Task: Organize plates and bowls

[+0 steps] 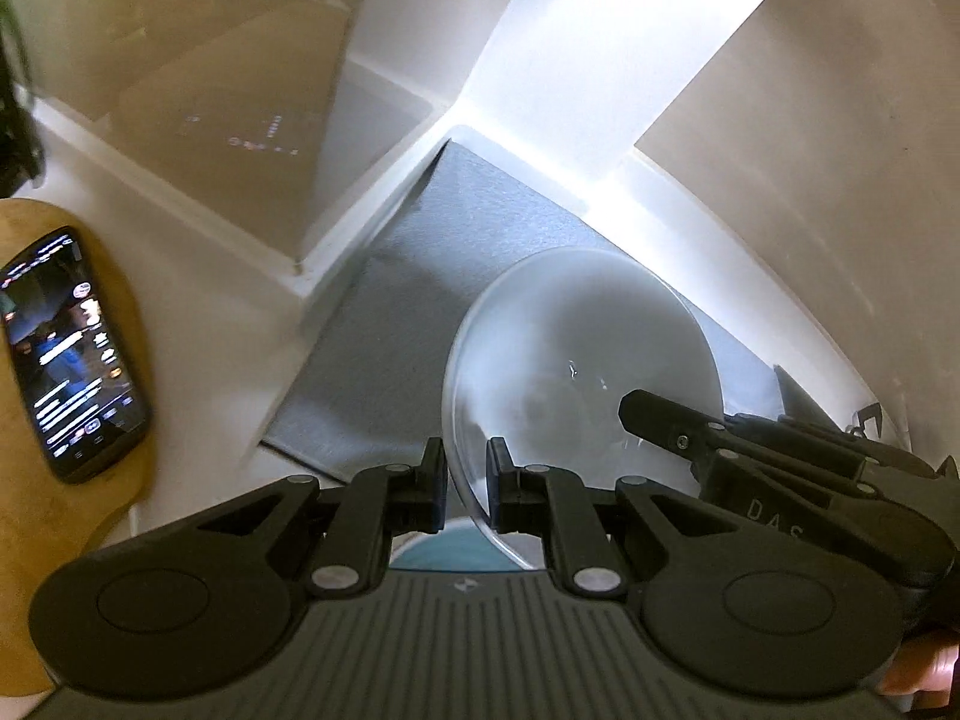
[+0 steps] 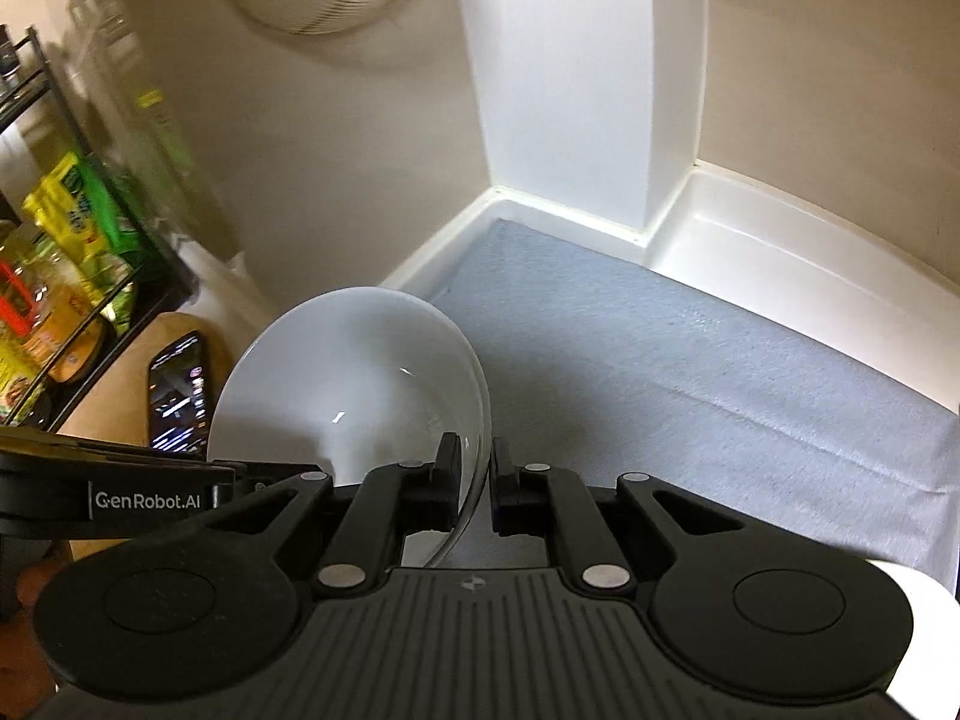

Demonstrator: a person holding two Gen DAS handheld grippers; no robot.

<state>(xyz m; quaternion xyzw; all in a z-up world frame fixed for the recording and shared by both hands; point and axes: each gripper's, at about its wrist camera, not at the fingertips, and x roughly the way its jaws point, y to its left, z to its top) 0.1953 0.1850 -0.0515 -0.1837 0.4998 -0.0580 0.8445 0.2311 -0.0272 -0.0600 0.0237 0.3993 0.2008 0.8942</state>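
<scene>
A white bowl (image 1: 576,360) is held above a grey mat (image 1: 384,324) by both grippers. My left gripper (image 1: 467,483) is shut on the bowl's left rim. My right gripper (image 2: 474,489) is shut on the opposite rim of the same bowl (image 2: 348,372). The right gripper also shows in the left wrist view (image 1: 720,438), reaching in from the right. The left gripper's body shows at the left of the right wrist view (image 2: 120,498). A teal dish (image 1: 450,552) peeks out below the left gripper.
The grey mat (image 2: 690,372) lies on a white counter in a corner of white walls. A phone (image 1: 66,354) rests on a wooden board (image 1: 36,510) at the left. A black rack (image 2: 66,276) with food packets stands far left. A white dish edge (image 2: 924,624) shows at lower right.
</scene>
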